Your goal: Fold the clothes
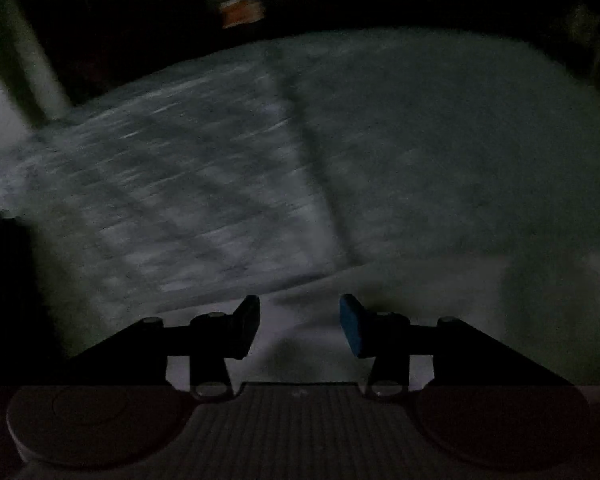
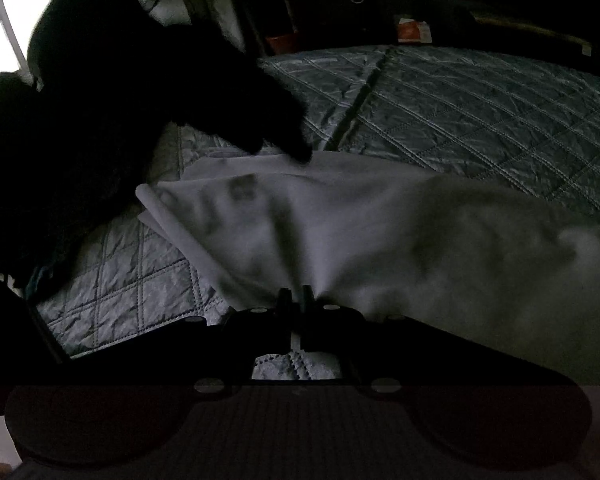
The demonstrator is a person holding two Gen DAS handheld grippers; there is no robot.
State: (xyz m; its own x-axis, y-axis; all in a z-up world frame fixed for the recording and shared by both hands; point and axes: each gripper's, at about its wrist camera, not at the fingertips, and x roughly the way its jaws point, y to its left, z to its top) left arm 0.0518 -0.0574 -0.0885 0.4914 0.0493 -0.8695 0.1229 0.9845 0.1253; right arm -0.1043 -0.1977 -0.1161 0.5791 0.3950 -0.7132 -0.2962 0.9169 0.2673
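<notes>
Garments: one, a white garment [image 2: 340, 224] with faint grey print, spread in loose folds over a quilted bedspread [image 2: 480, 112].
Grippers: two, one in each of the person's hands.
Bedspreads: one, grey-blue with stitched diamonds and a dark seam running from 12 o'clock toward the middle of the right wrist view.
Containers: none that can be made out in this dim room; a small orange-and-white item [image 2: 414, 32] at the far edge of the bed is too dark to name.
Right gripper [image 2: 296, 300]: pinched tight on the near edge of the white garment, with cloth fanning away from the fingertips toward 12 and 2 o'clock.
Left gripper [image 1: 299, 326]: jaws partly apart with nothing between them, hovering over pale cloth [image 1: 300, 308], which lies just beyond the fingertips.
Left view: badly blurred; the quilting [image 1: 172, 184] sits from 9 to 12 o'clock of that gripper.
Person: a dark silhouetted arm [image 2: 172, 92] reaches in from 10 o'clock in the right wrist view, its tip meeting the garment's far edge.
</notes>
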